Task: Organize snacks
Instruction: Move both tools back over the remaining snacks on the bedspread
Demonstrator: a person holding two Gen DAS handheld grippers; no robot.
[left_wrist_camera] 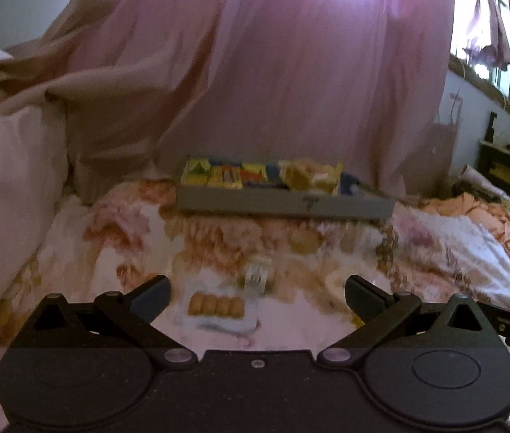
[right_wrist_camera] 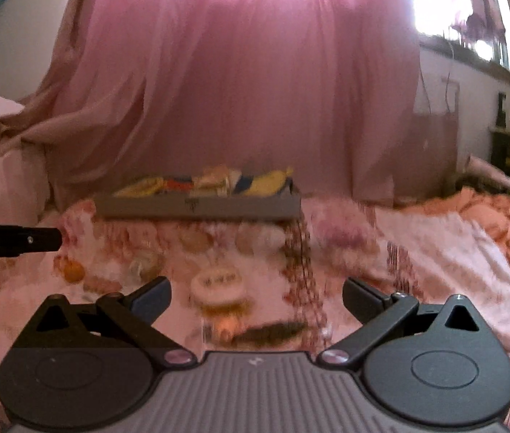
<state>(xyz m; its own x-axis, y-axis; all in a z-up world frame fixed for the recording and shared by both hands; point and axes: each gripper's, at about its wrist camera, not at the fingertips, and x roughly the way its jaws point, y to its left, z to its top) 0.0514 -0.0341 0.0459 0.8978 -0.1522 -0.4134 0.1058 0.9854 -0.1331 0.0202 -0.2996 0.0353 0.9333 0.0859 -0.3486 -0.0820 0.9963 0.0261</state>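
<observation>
The left gripper point(left_wrist_camera: 256, 290) is waiting with jaws wide apart. The cookie pack point(left_wrist_camera: 216, 306), at its 12 o'clock, is looking light and crinkly; pinching its edges seems safest.

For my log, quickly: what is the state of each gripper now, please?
Left gripper: open, holding nothing.
Right gripper: open, holding nothing.

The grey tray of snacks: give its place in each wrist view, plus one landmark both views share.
Left wrist view: the grey tray sits at mid-height, centre to right, on the floral bedspread, beyond the open left tongs.
Right wrist view: the tray sits at mid-height, left of centre, beyond the open right tongs.
Shared landmark: the pink curtain hanging right behind the tray.
</observation>
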